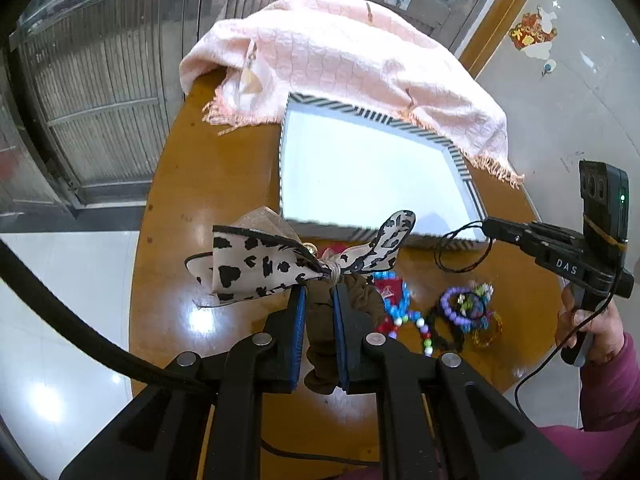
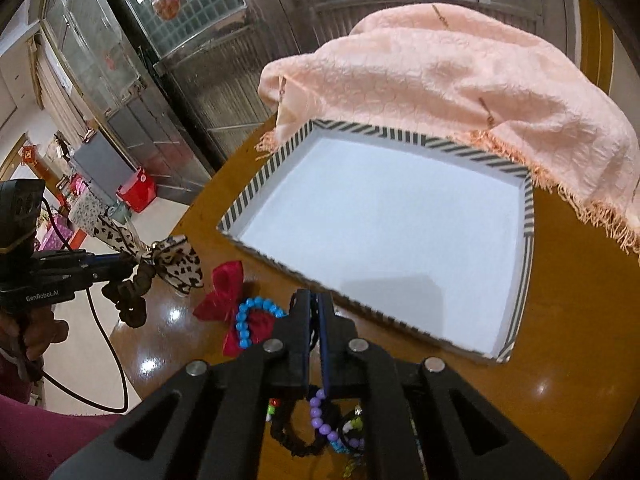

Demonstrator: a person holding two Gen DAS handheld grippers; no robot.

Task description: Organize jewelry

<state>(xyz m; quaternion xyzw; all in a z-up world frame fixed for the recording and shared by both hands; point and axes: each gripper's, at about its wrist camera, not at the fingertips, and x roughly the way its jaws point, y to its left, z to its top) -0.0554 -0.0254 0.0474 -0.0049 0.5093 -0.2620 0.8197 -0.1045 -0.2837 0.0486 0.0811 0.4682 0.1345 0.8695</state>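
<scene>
My left gripper (image 1: 320, 292) is shut on a brown scrunchie (image 1: 320, 344) that carries a black-spotted cream bow (image 1: 256, 264), held above the table. In the right wrist view the left gripper (image 2: 128, 264) holds the scrunchie (image 2: 132, 300) off the table's left edge. My right gripper (image 2: 316, 298) is shut on a thin black cord (image 1: 460, 248), whose loop hangs from its tip (image 1: 489, 227) by the tray's near corner. The striped-rim tray (image 1: 360, 112) (image 2: 260, 184) has a bare white floor. More jewelry lies in front: a purple bead bracelet (image 1: 456, 308) and a blue bead bracelet (image 2: 248, 316).
A pink fringed cloth (image 1: 360, 60) (image 2: 460, 80) drapes over the tray's far side. A red bow (image 2: 224, 284) lies under the blue beads on the round wooden table (image 1: 208, 184). A person's hand (image 1: 592, 320) grips the right gripper's handle. Tiled floor lies beyond the table's rim.
</scene>
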